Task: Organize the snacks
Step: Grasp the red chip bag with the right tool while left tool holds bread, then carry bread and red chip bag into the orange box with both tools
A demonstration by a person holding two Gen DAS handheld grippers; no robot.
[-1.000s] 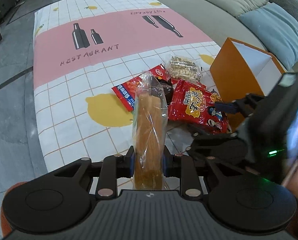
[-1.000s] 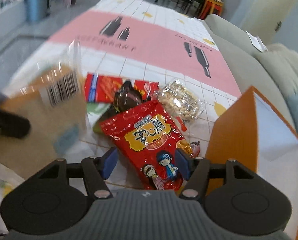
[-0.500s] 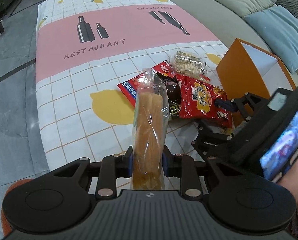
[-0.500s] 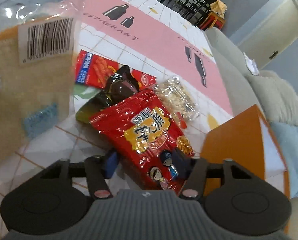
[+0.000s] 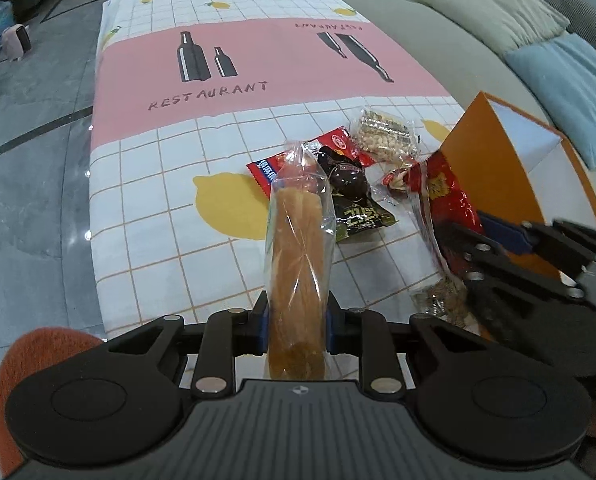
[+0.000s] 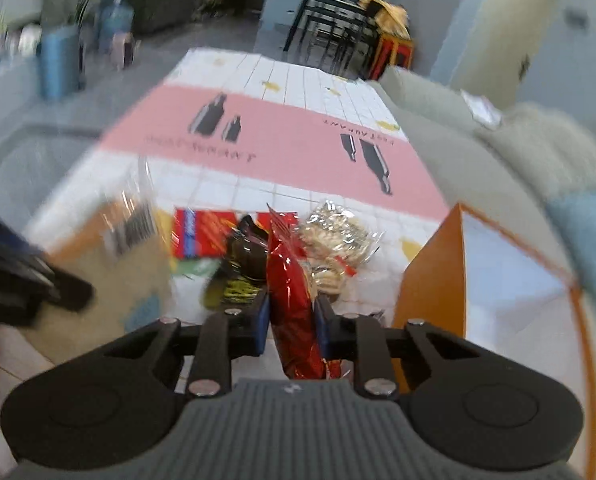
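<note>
My left gripper (image 5: 296, 320) is shut on a long clear bag of golden bread sticks (image 5: 298, 256), held upright above the table's near edge. My right gripper (image 6: 292, 320) is shut on a red snack bag (image 6: 292, 280) and lifts it on edge; the bag also shows in the left wrist view (image 5: 445, 200), next to the orange box (image 5: 505, 168). A dark snack pack (image 5: 349, 196), a red-and-blue packet (image 5: 270, 168) and a clear bag of peanut candy (image 5: 383, 134) lie on the tablecloth (image 5: 158, 200).
The orange box (image 6: 477, 280) stands open at the table's right edge, white inside. A grey sofa with cushions (image 5: 493, 20) runs along the right. Grey floor (image 5: 30, 152) lies to the left. An orange stool (image 5: 30, 364) sits at the near left.
My right gripper has shut on the red snack bag and lifted it off the table, turning it on edge. My left gripper has kept hold of the bread sticks and drawn back slightly.
</note>
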